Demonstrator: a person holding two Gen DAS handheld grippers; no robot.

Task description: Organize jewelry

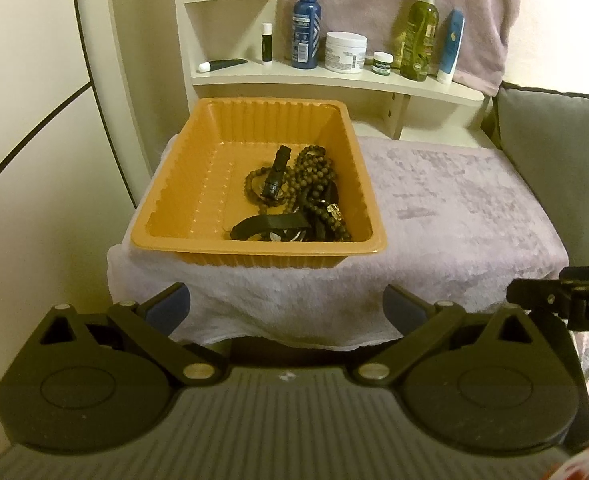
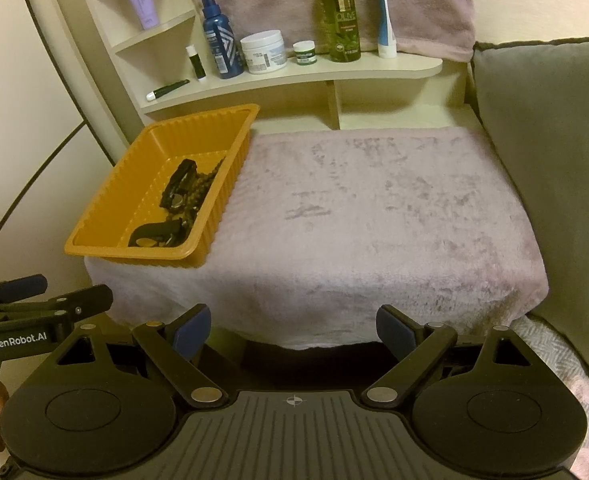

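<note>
Jewelry [image 2: 176, 208] half-hidden behind tray wall [image 2: 218, 216] — jar labels [image 1: 344, 56] too small to read.

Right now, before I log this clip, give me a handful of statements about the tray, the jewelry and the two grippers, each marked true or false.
1. The orange tray sits on the fluffy towel. True.
2. The beaded strands are laid out on the towel. False: they lie tangled inside the tray, with dark bands beside them.
3. The left gripper is open and holds nothing. True.
4. The right gripper is clamped on a bracelet. False: its jaws stand wide with nothing between them.
5. The shelf behind the tray holds bottles and jars. True.
6. The jewelry fills the whole tray. False: it is bunched toward one side, and the rest of the floor is bare.
</note>
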